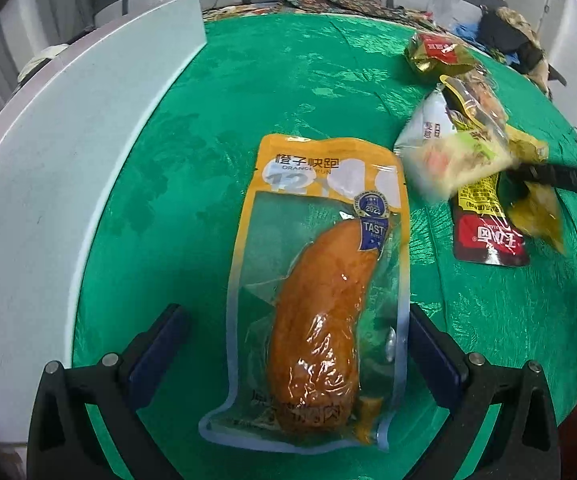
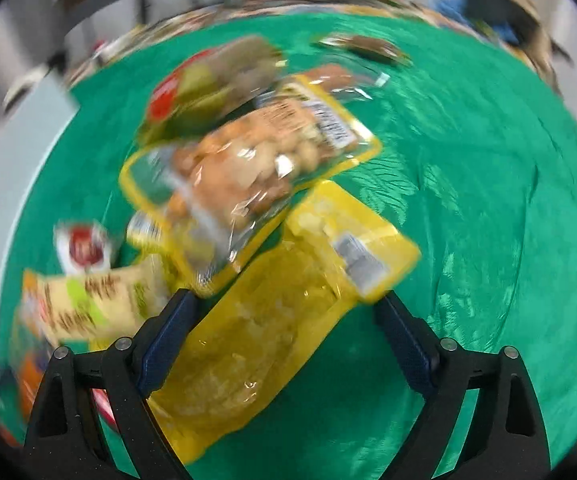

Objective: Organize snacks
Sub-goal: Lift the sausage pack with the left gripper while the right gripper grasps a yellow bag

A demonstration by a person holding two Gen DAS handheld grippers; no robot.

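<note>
My left tongs (image 1: 292, 344) hang wide open astride the orange pouch (image 1: 316, 280) lying flat on the green cloth (image 1: 248, 80), gripping nothing. My right tongs (image 2: 284, 336), also wide, straddle a yellow pouch (image 2: 272, 320) beside the snack heap (image 2: 240, 160), ready to sort.

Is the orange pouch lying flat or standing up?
Flat. The orange pouch lies face up on the green cloth, label readable, between the left gripper's open fingers.

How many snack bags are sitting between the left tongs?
1. The orange snack bag lies on the green cloth between the open left tongs. Other bags are piled to its right. None seems hidden.
</note>
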